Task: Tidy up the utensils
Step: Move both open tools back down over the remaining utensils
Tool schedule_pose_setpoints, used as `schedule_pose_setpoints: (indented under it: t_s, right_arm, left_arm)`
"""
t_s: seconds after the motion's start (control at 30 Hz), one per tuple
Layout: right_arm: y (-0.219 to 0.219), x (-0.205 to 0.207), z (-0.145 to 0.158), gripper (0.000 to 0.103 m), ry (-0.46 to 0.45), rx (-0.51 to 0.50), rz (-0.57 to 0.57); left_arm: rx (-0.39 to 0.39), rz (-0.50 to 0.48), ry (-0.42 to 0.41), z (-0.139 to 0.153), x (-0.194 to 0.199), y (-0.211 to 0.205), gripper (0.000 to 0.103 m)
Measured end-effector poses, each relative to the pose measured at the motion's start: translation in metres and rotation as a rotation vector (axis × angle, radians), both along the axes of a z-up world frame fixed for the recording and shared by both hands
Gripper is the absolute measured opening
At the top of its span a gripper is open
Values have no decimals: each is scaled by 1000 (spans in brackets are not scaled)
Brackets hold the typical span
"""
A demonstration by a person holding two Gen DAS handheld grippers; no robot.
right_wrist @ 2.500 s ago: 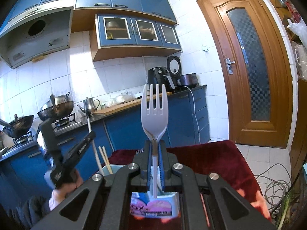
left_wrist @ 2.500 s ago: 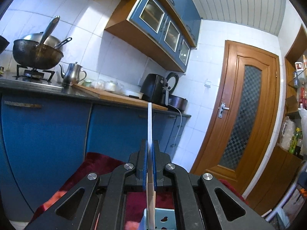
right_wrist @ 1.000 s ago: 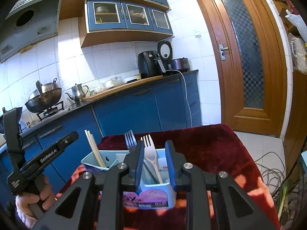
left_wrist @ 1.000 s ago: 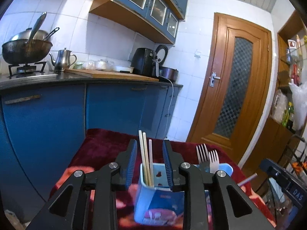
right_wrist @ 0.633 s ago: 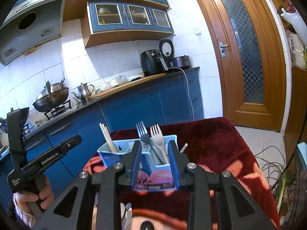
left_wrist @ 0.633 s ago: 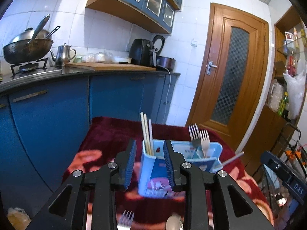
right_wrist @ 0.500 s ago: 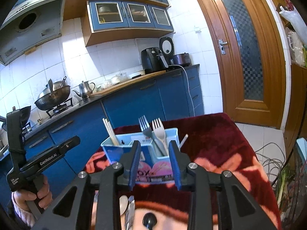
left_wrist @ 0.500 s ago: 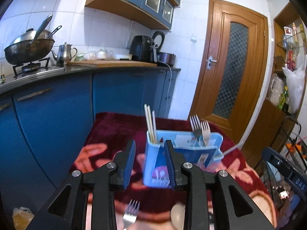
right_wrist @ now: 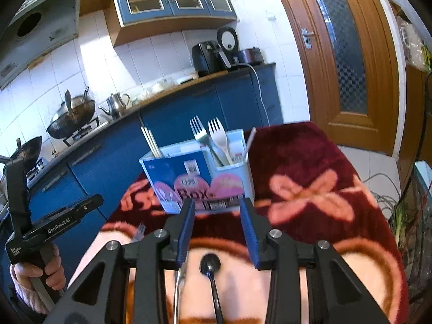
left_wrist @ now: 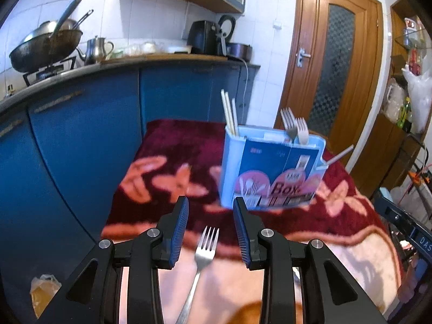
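A light blue utensil box stands on the red flowered cloth; it also shows in the right wrist view. It holds chopsticks, a metal fork and a white plastic fork. My left gripper is open and empty, with a metal fork lying on the cloth between its jaws. My right gripper is open and empty above a black spoon and a metal utensil handle.
Blue kitchen cabinets and a counter with woks, a kettle and appliances stand behind the table. A wooden door is at the right. The left gripper's handle shows in the right wrist view.
Both grippers let go of their utensils into the box, opened, and pulled back and down. The loose fork and black spoon on the cloth have come into view.
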State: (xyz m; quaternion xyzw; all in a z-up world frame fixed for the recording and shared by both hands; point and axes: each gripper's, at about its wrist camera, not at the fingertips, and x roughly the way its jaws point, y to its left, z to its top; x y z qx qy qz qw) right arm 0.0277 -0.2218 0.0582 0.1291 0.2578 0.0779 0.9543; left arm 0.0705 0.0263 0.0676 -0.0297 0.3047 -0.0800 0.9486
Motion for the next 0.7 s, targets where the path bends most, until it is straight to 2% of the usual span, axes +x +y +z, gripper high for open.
schedule_pose_setpoints:
  t_s: [0.43,0.7]
  right_arm:
    - [3,-2,-38,42,119,-7,13]
    - [9,2,-52,44,172,-26,31]
  left_arm:
    - [47,3,133,-42,2,5,35]
    - [71,-10,182,-59,2,4,35]
